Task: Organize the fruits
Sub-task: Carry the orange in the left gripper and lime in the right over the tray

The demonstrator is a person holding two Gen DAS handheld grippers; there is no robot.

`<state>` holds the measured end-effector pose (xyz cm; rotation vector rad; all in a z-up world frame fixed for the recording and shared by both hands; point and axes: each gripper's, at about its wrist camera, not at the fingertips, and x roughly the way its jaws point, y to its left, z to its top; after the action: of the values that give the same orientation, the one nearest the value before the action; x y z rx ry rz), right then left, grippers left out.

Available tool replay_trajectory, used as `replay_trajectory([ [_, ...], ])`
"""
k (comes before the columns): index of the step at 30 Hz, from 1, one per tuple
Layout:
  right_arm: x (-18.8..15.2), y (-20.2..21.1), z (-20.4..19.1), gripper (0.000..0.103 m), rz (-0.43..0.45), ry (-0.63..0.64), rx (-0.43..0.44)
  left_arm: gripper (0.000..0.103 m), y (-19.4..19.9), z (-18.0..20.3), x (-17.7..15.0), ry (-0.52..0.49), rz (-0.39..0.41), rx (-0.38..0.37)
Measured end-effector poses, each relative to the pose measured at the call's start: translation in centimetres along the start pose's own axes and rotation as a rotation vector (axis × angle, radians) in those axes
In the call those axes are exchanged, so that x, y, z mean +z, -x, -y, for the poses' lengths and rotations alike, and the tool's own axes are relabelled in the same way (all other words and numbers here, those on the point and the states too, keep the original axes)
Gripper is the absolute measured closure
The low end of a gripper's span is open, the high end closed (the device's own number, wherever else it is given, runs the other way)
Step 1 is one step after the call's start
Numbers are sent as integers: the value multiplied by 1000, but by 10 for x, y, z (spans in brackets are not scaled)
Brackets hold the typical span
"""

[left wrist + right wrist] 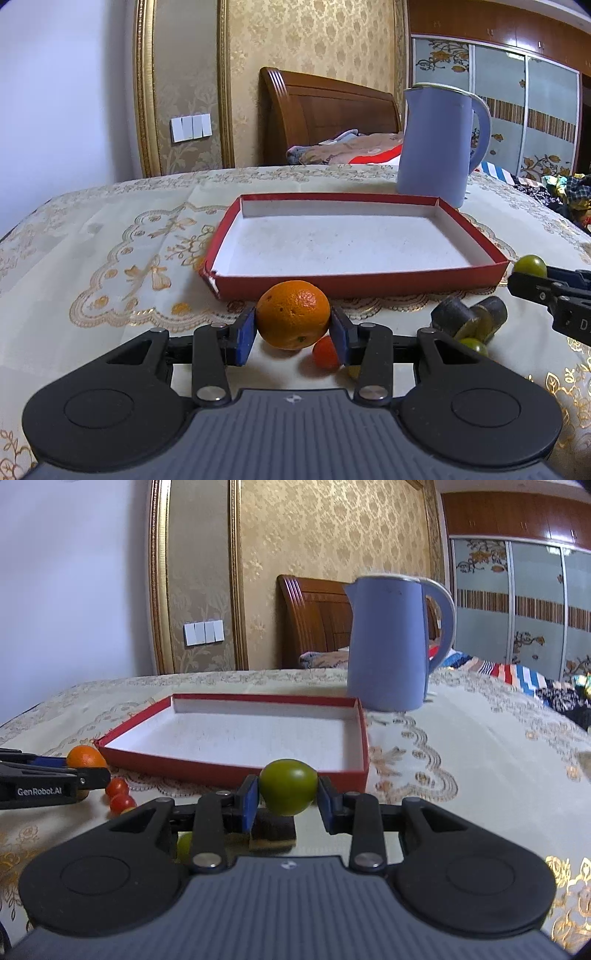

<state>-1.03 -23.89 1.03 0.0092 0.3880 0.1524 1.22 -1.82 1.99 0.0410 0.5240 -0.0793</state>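
Left claw (293,334) around orange (293,319)

Home bedroom. Wooden headboard (325,110) at 12 o'clock with rumpled bedding (354,147) below it, sliding-door wardrobe (517,110) at 2 o'clock, gold damask wallpaper (314,37), wall switches (191,127) at 10 o'clock. Embroidered tablecloth (110,240) covers foreground table; blue kettle (436,140) on it.
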Motion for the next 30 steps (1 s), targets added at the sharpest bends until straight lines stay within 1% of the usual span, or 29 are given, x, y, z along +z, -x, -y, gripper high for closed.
replay_trajectory([
  [6,13,-12,-3,71,11,28,-13,61,-12,7,11,-11,-2,-2],
  [15,25,-38,-3,71,-7,42,-25,61,-35,15,23,-20,-14,5],
  [17,27,-48,-5,71,-10,54,-40,61,-40,15,26,-15,-18,12],
  [21,30,-67,-2,71,-47,34,-37,61,-50,15,33,-7,-14,21],
  [25,33,-81,1,71,-67,16,-53,61,-59,17,39,-5,-16,31],
  [30,37,-101,4,71,-102,-3,-67,61,-78,21,43,-13,-50,38],
])
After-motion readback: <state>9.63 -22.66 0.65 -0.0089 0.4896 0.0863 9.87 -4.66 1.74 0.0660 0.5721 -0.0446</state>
